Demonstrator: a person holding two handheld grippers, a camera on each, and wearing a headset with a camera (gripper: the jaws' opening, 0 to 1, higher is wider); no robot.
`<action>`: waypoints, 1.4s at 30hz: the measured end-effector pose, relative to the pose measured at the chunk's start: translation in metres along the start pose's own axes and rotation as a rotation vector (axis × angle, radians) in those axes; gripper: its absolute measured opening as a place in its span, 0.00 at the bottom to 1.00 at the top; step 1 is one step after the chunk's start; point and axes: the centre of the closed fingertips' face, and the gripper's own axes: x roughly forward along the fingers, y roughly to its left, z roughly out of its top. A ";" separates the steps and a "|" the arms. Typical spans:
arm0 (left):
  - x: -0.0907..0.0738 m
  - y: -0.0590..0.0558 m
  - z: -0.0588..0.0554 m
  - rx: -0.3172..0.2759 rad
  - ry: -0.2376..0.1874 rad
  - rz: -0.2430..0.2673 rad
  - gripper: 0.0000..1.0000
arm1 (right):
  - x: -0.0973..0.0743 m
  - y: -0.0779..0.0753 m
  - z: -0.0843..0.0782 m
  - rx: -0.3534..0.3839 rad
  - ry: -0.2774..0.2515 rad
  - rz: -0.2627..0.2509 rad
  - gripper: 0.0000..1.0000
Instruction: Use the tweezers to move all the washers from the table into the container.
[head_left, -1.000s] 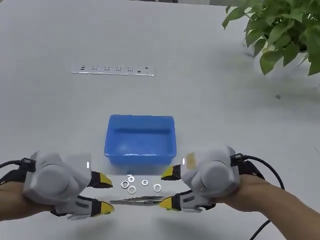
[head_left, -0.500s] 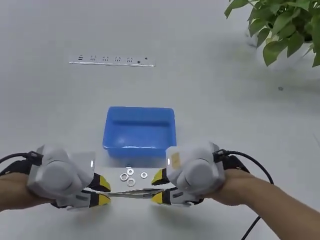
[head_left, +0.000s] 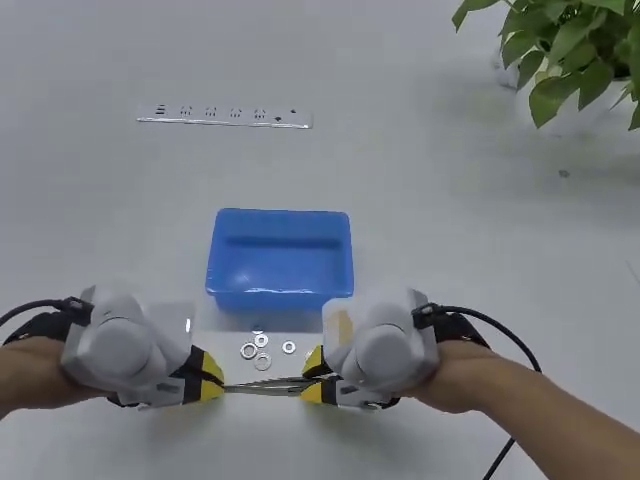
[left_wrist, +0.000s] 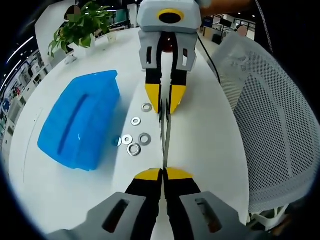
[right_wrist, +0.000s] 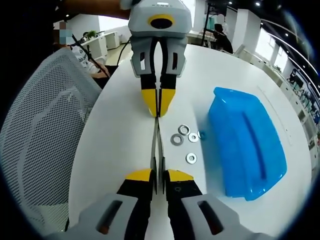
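Slim metal tweezers (head_left: 263, 385) lie near the table's front edge, held at both ends. In the left gripper view my left gripper (left_wrist: 163, 174) is shut on one end of the tweezers (left_wrist: 164, 142). The right gripper (left_wrist: 165, 106) faces it, closed on the other end. From its own view my right gripper (right_wrist: 158, 175) pinches the tweezers (right_wrist: 156, 145), with the left gripper (right_wrist: 158, 107) opposite. Several small steel washers (head_left: 262, 350) lie loose between the tweezers and the blue container (head_left: 280, 253). The same washers (left_wrist: 135, 135) (right_wrist: 186, 137) sit beside the container (left_wrist: 75, 120) (right_wrist: 247, 142).
A white power strip (head_left: 224, 116) lies far back on the table. A green potted plant (head_left: 560, 50) stands at the back right. A mesh office chair (left_wrist: 265, 125) stands past the table's near edge. Cables (head_left: 505, 335) trail from the grippers.
Both grippers have come inward toward each other and gone from open to shut on the tweezers' two ends. The head camera has shifted a little.
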 end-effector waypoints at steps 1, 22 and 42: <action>0.000 0.000 0.000 0.009 0.001 0.002 0.05 | 0.000 0.000 0.000 0.001 0.000 -0.001 0.11; -0.028 -0.006 0.021 0.015 -0.050 0.036 0.05 | -0.001 0.006 0.003 0.004 -0.001 -0.002 0.13; -0.053 -0.008 0.072 0.081 -0.119 0.055 0.05 | -0.006 0.006 0.013 -0.017 -0.029 -0.019 0.09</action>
